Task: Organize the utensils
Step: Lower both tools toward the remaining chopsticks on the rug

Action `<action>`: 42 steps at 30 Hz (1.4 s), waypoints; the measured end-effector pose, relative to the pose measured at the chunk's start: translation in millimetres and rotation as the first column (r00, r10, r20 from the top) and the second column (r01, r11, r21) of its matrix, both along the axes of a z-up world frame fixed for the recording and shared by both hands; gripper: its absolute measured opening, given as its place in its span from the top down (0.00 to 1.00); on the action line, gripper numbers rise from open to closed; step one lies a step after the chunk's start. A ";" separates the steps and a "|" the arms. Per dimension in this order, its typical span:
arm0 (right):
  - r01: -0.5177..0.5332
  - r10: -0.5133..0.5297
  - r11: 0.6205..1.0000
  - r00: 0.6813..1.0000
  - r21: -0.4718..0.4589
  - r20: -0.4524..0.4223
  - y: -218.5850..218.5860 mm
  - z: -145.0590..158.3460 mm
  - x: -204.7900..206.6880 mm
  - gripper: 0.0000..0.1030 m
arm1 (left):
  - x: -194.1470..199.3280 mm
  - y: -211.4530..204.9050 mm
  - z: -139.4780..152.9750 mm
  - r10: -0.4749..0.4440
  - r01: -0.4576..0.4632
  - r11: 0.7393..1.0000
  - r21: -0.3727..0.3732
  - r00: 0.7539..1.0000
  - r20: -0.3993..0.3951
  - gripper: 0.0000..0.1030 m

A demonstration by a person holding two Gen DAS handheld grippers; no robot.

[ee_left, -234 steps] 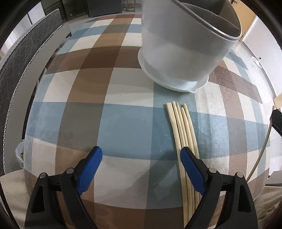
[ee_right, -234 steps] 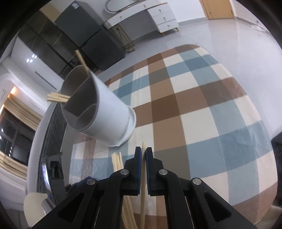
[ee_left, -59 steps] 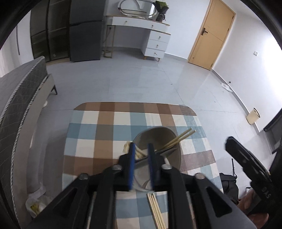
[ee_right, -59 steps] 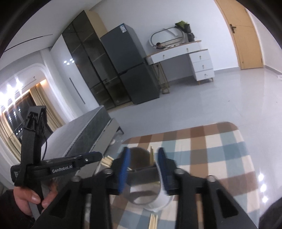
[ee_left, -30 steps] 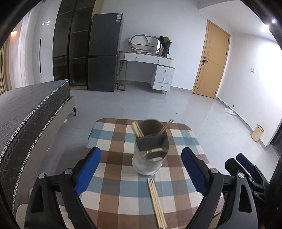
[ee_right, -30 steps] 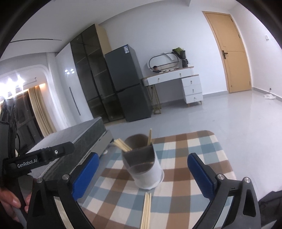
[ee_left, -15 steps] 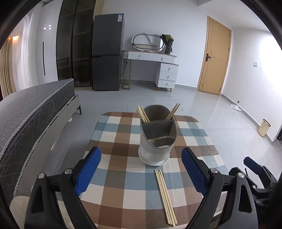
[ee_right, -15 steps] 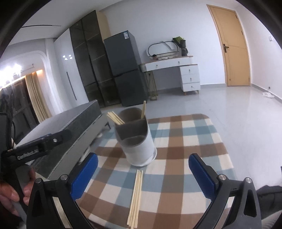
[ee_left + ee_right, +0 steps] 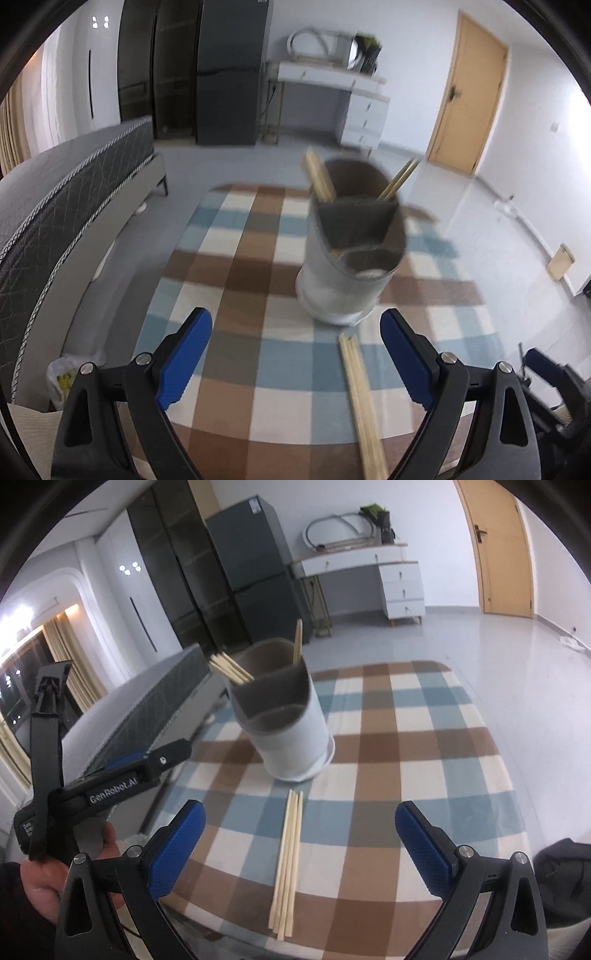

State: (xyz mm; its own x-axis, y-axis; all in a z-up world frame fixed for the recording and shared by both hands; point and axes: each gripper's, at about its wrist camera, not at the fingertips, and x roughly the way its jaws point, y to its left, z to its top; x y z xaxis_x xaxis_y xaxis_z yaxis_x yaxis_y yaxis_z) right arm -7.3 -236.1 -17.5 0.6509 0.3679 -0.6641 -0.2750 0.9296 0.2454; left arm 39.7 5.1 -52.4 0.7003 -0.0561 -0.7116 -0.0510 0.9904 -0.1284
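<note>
On the checked table (image 9: 424,716), loose chopsticks (image 9: 288,860) lie bunched together; several could be pinched at once. Both the left gripper (image 9: 295,369) and right gripper (image 9: 299,849) are held wide open, empty.

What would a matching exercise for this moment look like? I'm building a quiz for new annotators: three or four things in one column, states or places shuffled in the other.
Things:
1. loose wooden chopsticks
2. white cylindrical utensil holder
3. left gripper
4. chopsticks sticking out of the holder

States or places:
A. open, holding nothing
B. lying flat on the checked tablecloth
C. leaning in the rear compartments
D. standing upright on the table, beyond the loose sticks

Pairs: 1-B, 2-D, 3-A, 4-C
</note>
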 end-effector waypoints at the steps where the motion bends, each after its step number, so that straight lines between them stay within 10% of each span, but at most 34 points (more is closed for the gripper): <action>1: 0.000 0.000 1.000 1.000 -0.012 -0.015 2.3 -4.1 3.7 0.00 | 5.4 2.9 -5.0 0.005 -0.006 1.000 -0.008 0.999 -0.033 0.13; 11: -0.056 0.047 0.996 0.990 -0.071 -0.132 31.9 -40.7 44.9 0.09 | 35.5 32.4 -21.5 0.123 -0.132 0.991 -0.039 0.978 -0.169 0.13; 19: -0.117 0.077 0.979 0.971 -0.166 -0.227 59.7 -78.8 83.4 0.38 | 43.1 44.6 -19.6 0.123 -0.154 0.979 -0.131 0.967 -0.223 0.13; 27: -0.173 0.094 0.956 0.946 -0.237 -0.311 78.1 -113.9 93.1 0.63 | 52.1 51.5 -36.8 0.164 -0.183 0.982 -0.048 0.947 -0.275 0.13; 42: -0.192 0.088 0.925 0.947 -0.327 -0.310 85.9 -120.6 87.1 0.71 | 52.2 58.1 -41.1 0.195 -0.211 0.977 -0.026 0.936 -0.294 0.13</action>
